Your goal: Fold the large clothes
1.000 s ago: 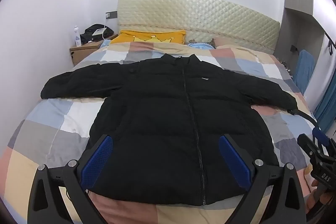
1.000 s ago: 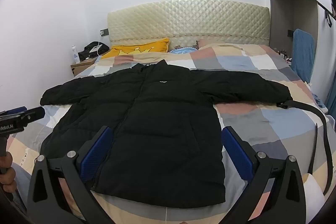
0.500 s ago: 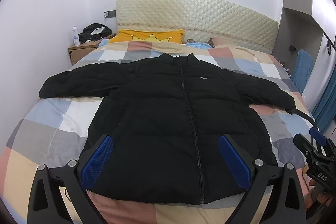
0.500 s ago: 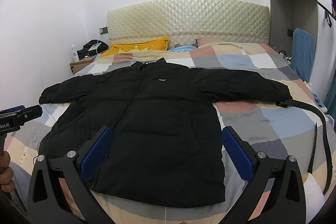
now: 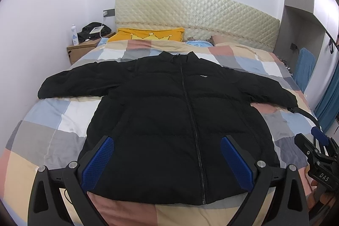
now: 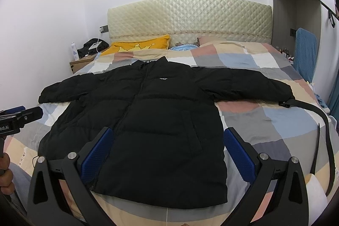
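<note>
A large black puffer jacket (image 5: 175, 120) lies flat and zipped on the bed, collar toward the headboard, both sleeves spread out sideways. It also shows in the right wrist view (image 6: 148, 124). My left gripper (image 5: 167, 159) is open and empty, held above the jacket's hem. My right gripper (image 6: 166, 150) is open and empty, also above the hem, further right. The right gripper's body shows at the right edge of the left wrist view (image 5: 317, 160), and the left gripper's body at the left edge of the right wrist view (image 6: 17, 120).
The bed has a checked quilt (image 5: 46, 132) and a padded headboard (image 5: 195, 14). A yellow pillow (image 5: 148, 34) lies at the head. A black belt (image 6: 324, 135) lies by the right sleeve cuff. A wooden nightstand (image 5: 80, 51) with a bottle stands at the left wall.
Both grippers have drawn back and risen slightly, so the jacket sits a little further off in both views. The jacket has not moved. Both grippers stay open.
</note>
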A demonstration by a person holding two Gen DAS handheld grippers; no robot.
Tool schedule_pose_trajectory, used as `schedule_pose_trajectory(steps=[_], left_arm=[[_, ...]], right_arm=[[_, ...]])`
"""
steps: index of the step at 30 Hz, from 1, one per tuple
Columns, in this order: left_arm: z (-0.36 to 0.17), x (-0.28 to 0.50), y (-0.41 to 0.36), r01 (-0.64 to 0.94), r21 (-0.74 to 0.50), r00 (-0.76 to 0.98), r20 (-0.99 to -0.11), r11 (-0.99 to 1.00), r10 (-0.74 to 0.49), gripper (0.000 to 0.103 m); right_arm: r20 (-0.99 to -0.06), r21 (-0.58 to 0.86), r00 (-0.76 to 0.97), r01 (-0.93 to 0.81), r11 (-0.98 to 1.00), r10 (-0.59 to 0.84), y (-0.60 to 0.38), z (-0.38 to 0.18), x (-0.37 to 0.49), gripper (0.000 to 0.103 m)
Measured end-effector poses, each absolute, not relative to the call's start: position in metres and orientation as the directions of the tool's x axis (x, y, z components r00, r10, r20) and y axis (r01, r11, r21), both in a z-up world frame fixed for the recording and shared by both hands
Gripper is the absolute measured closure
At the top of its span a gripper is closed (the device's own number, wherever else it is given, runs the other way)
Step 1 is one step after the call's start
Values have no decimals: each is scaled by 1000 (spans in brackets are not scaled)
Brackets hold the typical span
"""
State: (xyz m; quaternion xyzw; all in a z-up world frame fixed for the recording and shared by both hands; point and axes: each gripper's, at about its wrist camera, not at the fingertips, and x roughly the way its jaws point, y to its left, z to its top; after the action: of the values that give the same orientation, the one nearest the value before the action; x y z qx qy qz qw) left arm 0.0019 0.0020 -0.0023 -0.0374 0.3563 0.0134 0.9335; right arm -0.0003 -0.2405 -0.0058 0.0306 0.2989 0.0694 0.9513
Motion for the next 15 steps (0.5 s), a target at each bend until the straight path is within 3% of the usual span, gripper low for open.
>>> schedule_pose_trajectory(steps=[15], left_arm=[[-9,6,2,-45,-60,736,-677,997,-8,1]], right_arm=[[-572,98,807,-109,989,146,-246,-12,1,0]])
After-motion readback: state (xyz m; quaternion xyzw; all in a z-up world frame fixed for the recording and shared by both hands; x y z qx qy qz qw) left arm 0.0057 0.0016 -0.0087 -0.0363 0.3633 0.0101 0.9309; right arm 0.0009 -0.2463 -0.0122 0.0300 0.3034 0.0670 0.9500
